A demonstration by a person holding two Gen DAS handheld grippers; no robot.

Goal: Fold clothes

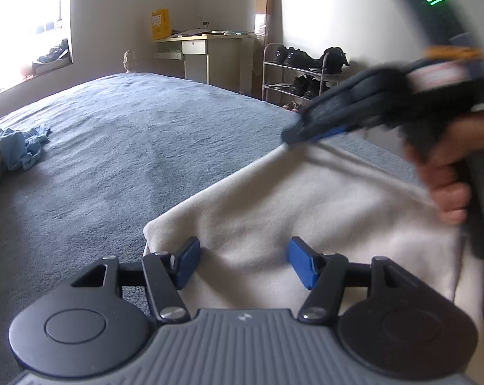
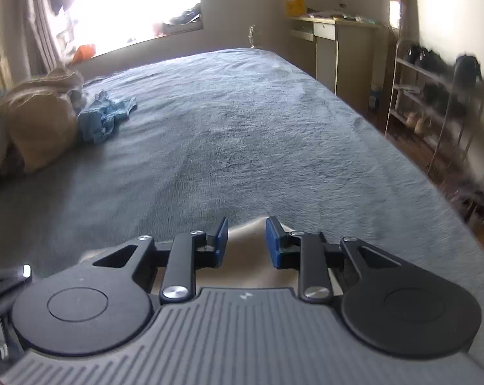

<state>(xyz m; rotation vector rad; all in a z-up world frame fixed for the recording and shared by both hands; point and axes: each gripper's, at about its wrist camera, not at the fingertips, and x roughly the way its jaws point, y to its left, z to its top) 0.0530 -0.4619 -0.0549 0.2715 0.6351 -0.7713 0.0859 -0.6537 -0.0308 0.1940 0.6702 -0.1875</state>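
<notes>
A plain cream garment [image 1: 306, 199] lies on the grey-blue bedspread [image 1: 129, 147]; blue-padded black tongs [image 1: 243, 264].

1. The white garment [image 1: 306, 199] is made of soft, fuzzy cloth.
2. The bed [image 1: 129, 147] is covered in rough grey cloth, like a towel.
3. The left gripper [image 1: 243, 266] is made of matt black plastic, with shiny metal screws and blue pads.
4. The blue clothes [image 2: 105, 117] are thin, crumpled cloth.
5. The shoe rack [image 1: 293, 77] is made of shiny metal.

Right gripper [image 2: 246, 240] astride cream cloth [image 2: 243, 256] over grey bedspread [image 2: 242, 134].
</notes>
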